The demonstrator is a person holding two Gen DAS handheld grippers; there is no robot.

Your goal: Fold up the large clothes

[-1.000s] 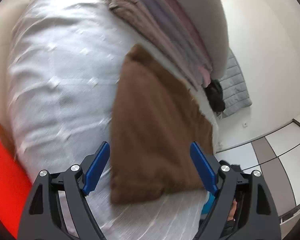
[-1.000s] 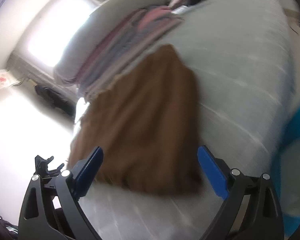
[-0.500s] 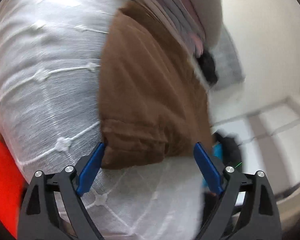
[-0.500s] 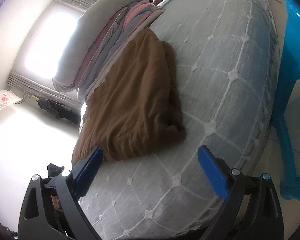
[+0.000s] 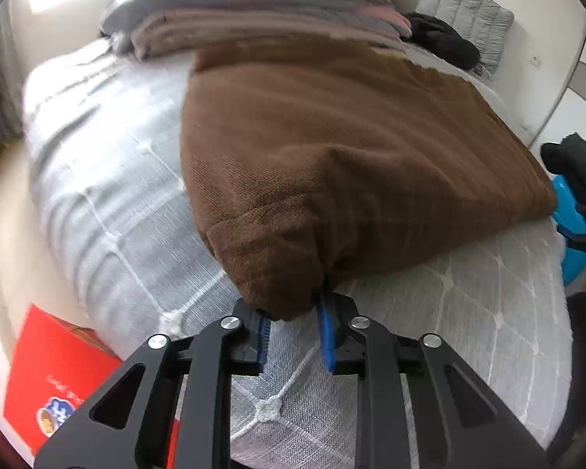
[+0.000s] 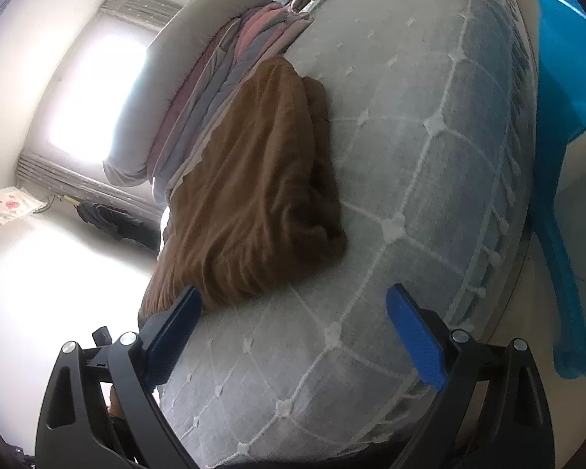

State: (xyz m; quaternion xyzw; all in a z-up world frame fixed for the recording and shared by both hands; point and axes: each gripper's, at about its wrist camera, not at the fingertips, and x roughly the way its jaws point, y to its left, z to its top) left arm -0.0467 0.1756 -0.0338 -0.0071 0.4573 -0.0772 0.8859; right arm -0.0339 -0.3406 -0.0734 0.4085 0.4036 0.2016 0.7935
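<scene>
Step in hand, as judged: seizing the near corner of the brown garment (image 5: pixel 343 148) to start a fold. Spread across the bed (image 5: pixel 109 179), far edge against the stack of folded bedding (image 5: pixel 261 4) at the bed's far end, near corner bunched close to the near edge of the bed. Left hand-held gripper (image 5: pixel 293 332) closing on that bunched corner, cloth already between the blue pads, which look to be touching it on both sides. Right hand-held gripper (image 6: pixel 293 336) spread wide, nothing between its pads, poised over bare mattress at the near edge, left pad just beside the garment's other near corner but apparently not on it.

Next move, by judgement: finish the pinch on the left, bring the right across to the neighbouring corner and clamp there too, then lift both corners together and carry them toward the far edge. Thick, plush cloth, likely heavy and prone to sagging, so a deep bite is wanted.

Against the earlier frames: left pads then wide apart with the garment's corner merely framed between them, now nearly together on it. Right view then blurred, the garment lying between its pads; now sharp, lower and nearer the mattress.

Red box (image 5: pixel 54 383) on the floor beside the bed; blue plastic stool (image 6: pixel 566 125) at the other side.
</scene>
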